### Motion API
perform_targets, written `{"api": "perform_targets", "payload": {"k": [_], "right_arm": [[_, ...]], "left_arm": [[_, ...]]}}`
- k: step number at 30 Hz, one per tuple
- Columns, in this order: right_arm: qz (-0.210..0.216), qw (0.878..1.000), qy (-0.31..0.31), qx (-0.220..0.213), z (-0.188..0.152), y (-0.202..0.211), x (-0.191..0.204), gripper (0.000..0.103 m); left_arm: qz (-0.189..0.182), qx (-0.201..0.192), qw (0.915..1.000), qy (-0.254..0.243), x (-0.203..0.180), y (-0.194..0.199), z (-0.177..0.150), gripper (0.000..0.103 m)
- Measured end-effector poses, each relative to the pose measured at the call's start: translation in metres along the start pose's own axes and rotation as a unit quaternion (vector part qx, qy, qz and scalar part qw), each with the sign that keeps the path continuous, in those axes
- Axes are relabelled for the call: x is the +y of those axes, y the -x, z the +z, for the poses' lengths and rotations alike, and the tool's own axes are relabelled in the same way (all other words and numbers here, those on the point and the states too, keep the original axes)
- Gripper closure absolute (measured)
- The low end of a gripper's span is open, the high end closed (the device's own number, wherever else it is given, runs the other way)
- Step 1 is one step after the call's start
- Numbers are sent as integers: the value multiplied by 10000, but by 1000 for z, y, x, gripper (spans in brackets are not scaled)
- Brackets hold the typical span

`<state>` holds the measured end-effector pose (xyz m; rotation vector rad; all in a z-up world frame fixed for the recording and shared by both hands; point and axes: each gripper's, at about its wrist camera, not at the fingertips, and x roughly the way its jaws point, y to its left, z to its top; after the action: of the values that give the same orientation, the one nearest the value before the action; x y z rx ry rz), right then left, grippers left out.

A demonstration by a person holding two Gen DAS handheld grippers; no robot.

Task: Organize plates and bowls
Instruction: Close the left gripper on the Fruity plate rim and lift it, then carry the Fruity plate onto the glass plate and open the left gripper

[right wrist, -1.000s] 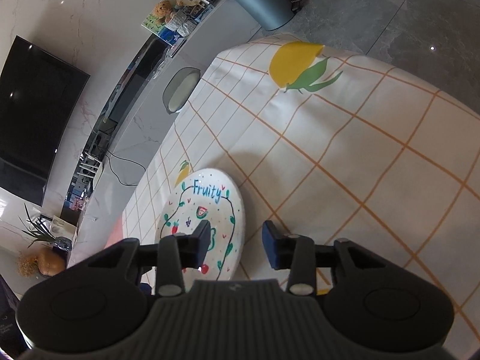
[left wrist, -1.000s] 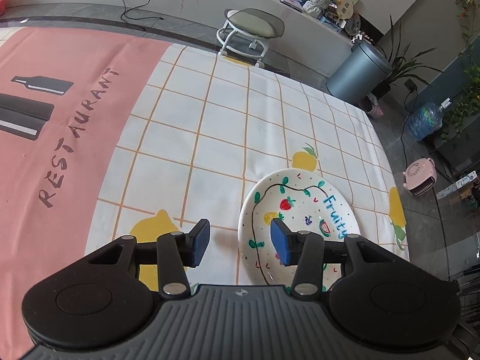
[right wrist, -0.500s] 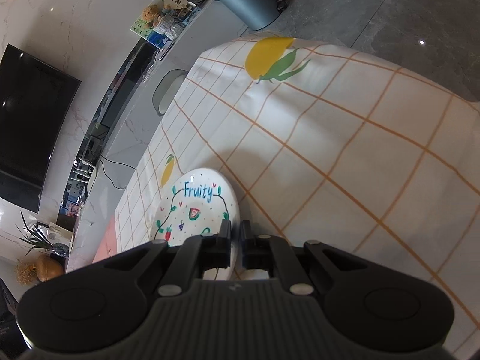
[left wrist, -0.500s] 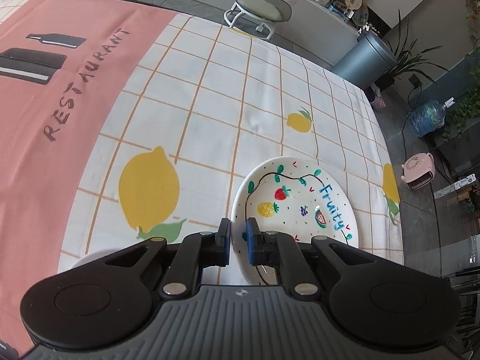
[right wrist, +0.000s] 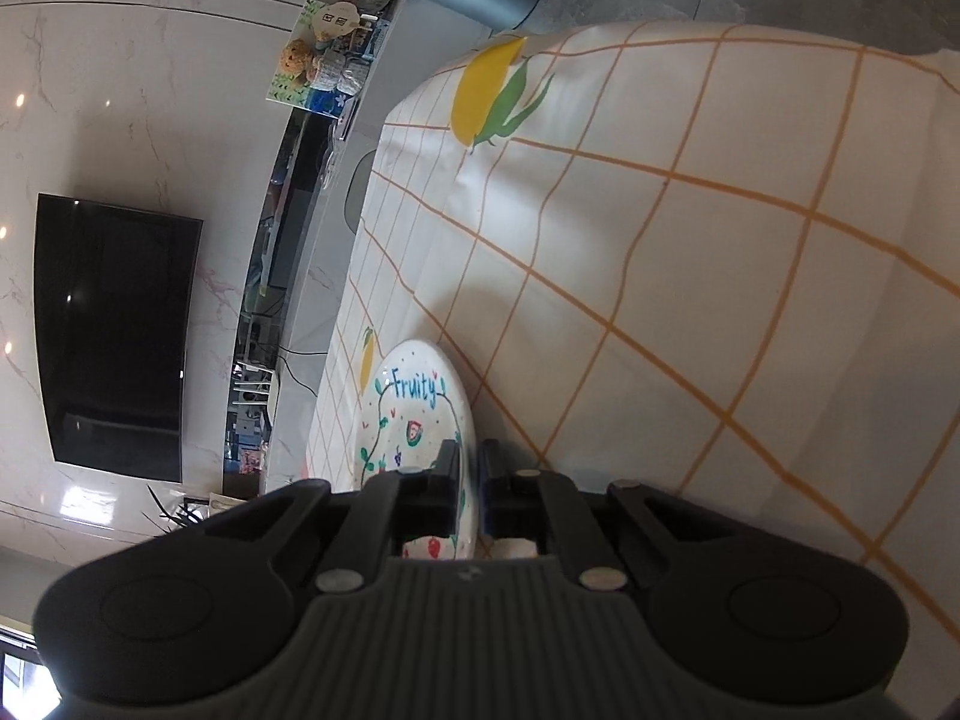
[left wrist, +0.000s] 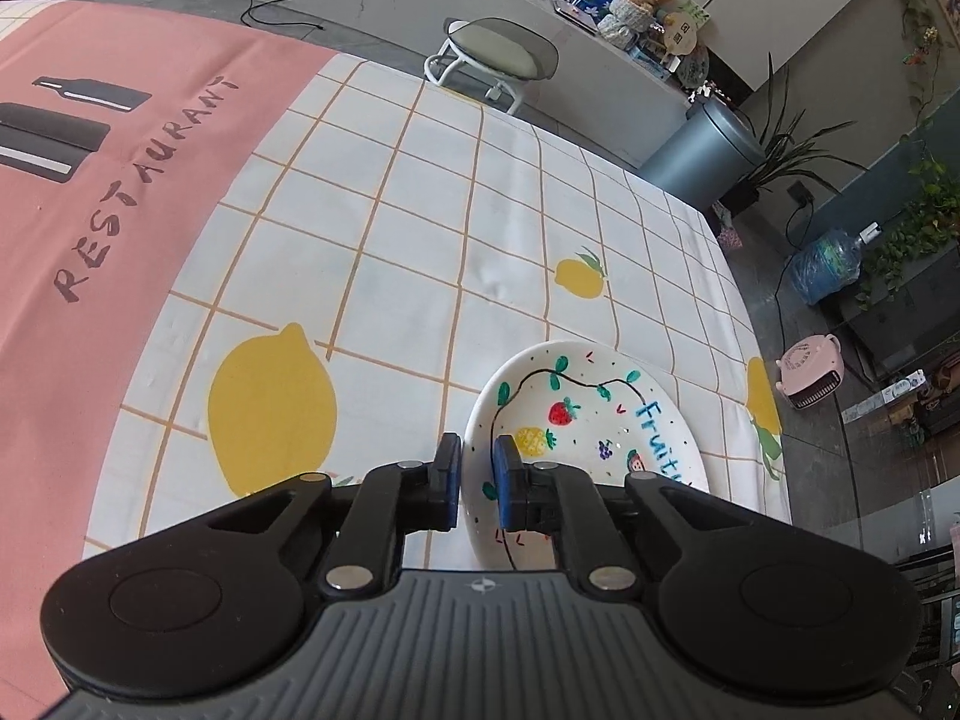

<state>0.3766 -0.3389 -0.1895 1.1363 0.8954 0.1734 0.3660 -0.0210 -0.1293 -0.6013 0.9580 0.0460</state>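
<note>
pinching opposite plate (left wrist: 591,420) rims: left gripper (left wrist: 477,471), right gripper (right wrist: 471,471); tablecloth (left wrist: 390,228) around.

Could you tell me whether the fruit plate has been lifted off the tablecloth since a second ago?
Yes. The plate, pinched by both grippers, now stands tilted on edge above the tablecloth; a second ago it lay flat.

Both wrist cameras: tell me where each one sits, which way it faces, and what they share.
Left wrist: behind the left gripper, looking along its fingers across the tablecloth toward the stool and bin; jaws closed on the plate rim.
Right wrist: behind the right gripper, rolled sideways, facing the TV wall; jaws closed on the plate rim.
Shared: the plate, tablecloth, bin.
</note>
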Motion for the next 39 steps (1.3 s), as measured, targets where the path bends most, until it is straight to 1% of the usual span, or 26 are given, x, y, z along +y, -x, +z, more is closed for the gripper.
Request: {"api": "perform_targets", "payload": {"k": [1, 3, 5, 8, 11, 13, 16, 21, 28, 33, 39], "right_arm": [[-2, 10000, 21, 3, -1, 1, 1, 101], [-152, 9997, 164, 3, -3, 4, 7, 101], [-307, 9989, 357, -28, -8, 10, 14, 101], [-215, 9996, 194, -22, -11, 22, 13, 101], [-182, 9998, 12, -34, -15, 36, 10, 100], [-254, 9997, 17, -29, -20, 47, 11, 100], [-248, 9997, 77, -37, -30, 62, 12, 100], [-166, 9997, 138, -80, -46, 93, 11, 100], [-109, 9991, 401, -68, -73, 139, 11, 100], [-176, 9985, 517, -15, -91, 164, 6, 99], [-389, 9976, 561, 83, -110, 177, -6, 99]], "left_arm": [[21, 38, 10000, 30, 0, 2, 0, 91], [38, 82, 9999, 96, 1, 6, -2, 92], [44, -7, 10000, 33, -2, 15, -7, 94], [32, -58, 10000, -46, -5, 29, -14, 95], [-59, -20, 10000, 44, -4, 41, -21, 95], [-51, -34, 10000, 40, -5, 49, -27, 96], [-111, -99, 9999, 4, -4, 63, -38, 96], [-235, -111, 9996, 71, 0, 94, -58, 96], [-316, -321, 9988, -191, 0, 140, -93, 96], [-399, -303, 9984, -260, 8, 157, -117, 95], [-358, -137, 9988, -289, 24, 164, -141, 95]]}}
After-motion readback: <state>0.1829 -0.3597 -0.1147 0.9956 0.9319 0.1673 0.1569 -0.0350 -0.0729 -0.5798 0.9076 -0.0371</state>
